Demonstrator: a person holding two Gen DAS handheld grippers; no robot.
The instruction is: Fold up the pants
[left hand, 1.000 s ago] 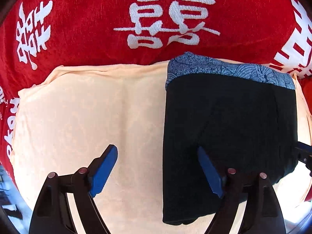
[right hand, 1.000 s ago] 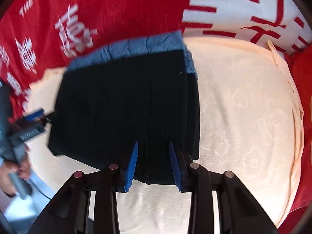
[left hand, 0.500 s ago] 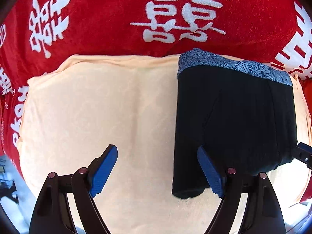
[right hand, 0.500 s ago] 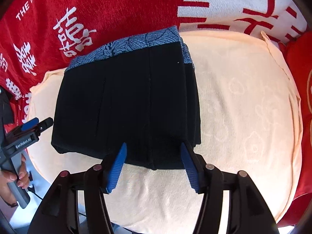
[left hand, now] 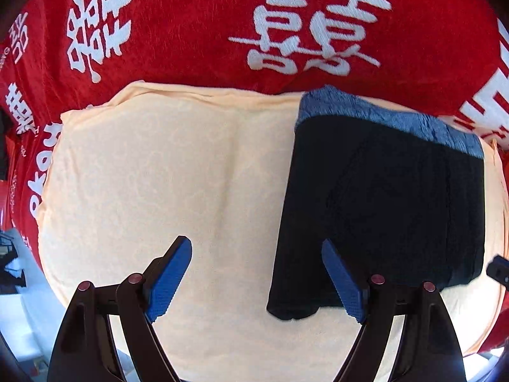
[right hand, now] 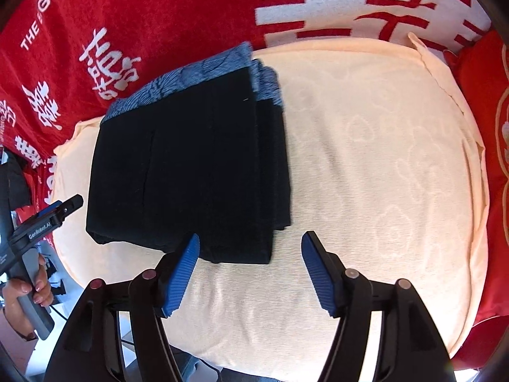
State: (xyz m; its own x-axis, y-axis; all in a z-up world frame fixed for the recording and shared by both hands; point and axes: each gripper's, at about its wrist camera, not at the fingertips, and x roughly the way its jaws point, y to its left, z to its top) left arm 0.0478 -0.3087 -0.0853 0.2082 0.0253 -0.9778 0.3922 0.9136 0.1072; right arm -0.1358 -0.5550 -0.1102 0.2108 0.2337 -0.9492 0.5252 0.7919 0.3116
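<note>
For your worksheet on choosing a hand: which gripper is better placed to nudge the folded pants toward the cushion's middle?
Left, probably. The left gripper is open at the near corner of the pants; the right gripper mostly faces bare cushion.

White double-happiness characters, 囍, are woven into the red blanket (left hand: 191,31): one large at upper centre of the left wrist view, another tilted at upper left. In the right wrist view the same blanket (right hand: 159,16) carries partly legible white letters, "THE" and "GDA", at upper left, with smaller double-happiness characters below them. At left edge of that frame, the left gripper (right hand: 47,219) bears a white "GenRobot.AI" label on its black body.
</note>
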